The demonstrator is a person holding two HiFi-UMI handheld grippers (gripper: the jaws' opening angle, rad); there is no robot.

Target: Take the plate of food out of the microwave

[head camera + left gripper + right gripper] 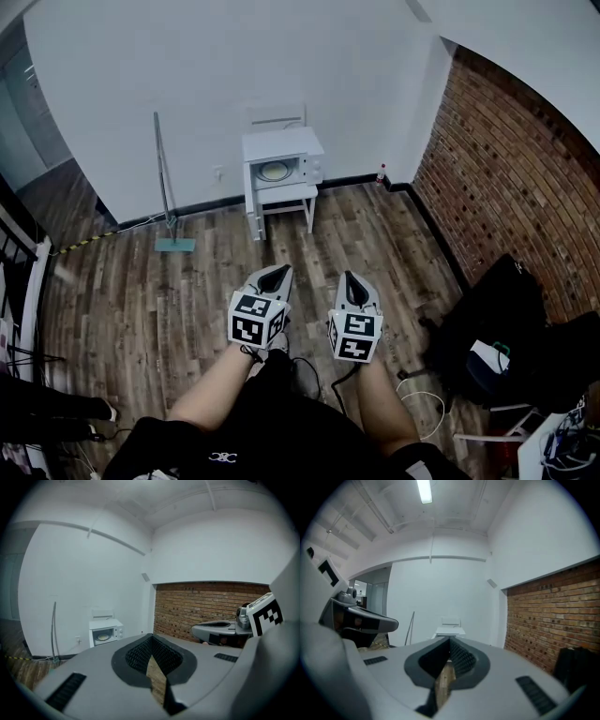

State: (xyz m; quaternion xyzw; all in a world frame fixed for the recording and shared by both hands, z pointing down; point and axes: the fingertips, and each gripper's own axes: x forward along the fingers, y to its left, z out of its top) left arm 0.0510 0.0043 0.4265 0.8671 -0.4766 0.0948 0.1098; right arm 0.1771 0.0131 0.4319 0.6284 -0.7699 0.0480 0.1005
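Left hand-held gripper (pixel 276 273) and right hand-held gripper (pixel 352 280), both closed empty, face one microwave (pixel 284 159) holding one plate (pixel 274 171).

- A small white table (pixel 287 199) is set against a plain white wall (pixel 169 75).
- To the right of the table, a red brick wall (pixel 511 178) is joined to the white one in a corner.
- In front of the table, the floor (pixel 178 291) is laid in wood planks.
- Left of the table, a long-handled floor tool (pixel 166 178) is leaned on the wall, with a wall socket (pixel 217 172) seen between the two.
- Farther left of the table, a black-and-yellow strip (pixel 84 242) is laid on the floor.
- Well in front of the table, to its right, dark bags (pixel 511 314) are heaped by the brick wall.
- High above the table, a ceiling strip light (pixel 424 490) is lit.
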